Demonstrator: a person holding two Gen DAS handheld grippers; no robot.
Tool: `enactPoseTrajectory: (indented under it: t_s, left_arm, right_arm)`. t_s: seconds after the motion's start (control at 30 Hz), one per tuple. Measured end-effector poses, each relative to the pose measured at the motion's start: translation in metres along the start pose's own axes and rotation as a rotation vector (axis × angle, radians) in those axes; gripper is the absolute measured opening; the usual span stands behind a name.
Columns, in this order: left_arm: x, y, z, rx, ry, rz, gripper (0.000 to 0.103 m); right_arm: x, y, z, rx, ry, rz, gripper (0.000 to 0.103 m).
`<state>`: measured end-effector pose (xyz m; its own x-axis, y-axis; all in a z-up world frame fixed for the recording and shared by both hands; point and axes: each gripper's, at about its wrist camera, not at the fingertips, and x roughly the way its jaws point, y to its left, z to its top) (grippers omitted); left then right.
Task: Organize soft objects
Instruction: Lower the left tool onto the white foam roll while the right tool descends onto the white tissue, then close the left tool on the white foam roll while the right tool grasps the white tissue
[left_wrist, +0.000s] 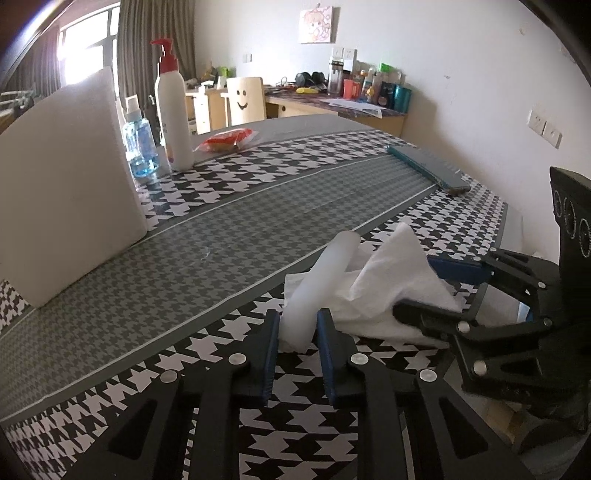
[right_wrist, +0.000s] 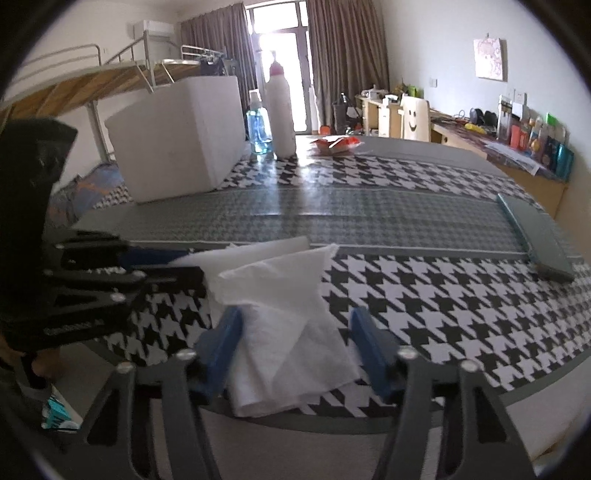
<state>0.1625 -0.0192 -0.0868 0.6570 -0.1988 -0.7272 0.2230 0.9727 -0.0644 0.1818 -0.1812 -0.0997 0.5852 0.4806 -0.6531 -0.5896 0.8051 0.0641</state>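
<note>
My left gripper (left_wrist: 297, 325) is shut on a white foam strip (left_wrist: 319, 280), which sticks forward over the houndstooth table (left_wrist: 229, 229). The strip also shows in the right wrist view (right_wrist: 255, 251), with the left gripper (right_wrist: 173, 264) at the left. A crumpled white tissue (left_wrist: 391, 280) lies at the table's near edge beside the strip. My right gripper (right_wrist: 295, 343) is open with its fingers on either side of the tissue (right_wrist: 284, 325). In the left wrist view the right gripper (left_wrist: 424, 284) reaches in from the right around the tissue.
A large white foam block (left_wrist: 70, 184) stands at the left. Behind it are a blue spray bottle (left_wrist: 140, 147) and a white pump bottle (left_wrist: 171, 107). A red snack packet (left_wrist: 229, 138) lies at the far side. A teal flat box (left_wrist: 428, 168) lies at the right.
</note>
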Motion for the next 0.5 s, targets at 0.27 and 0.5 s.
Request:
enactPoseTrajectory:
  t_s: [0.27,0.5]
  left_arm:
    - [-0.004,0.000,0.000,-0.010,-0.016,-0.006,0.022]
    - [-0.011,0.005,0.000,-0.025,-0.037,0.010,0.022]
  right_arm:
    - [-0.002,-0.004,-0.001,0.004,0.001,-0.031,0.032]
    - [-0.004,-0.018,0.000,0.047,0.003,-0.039,0.012]
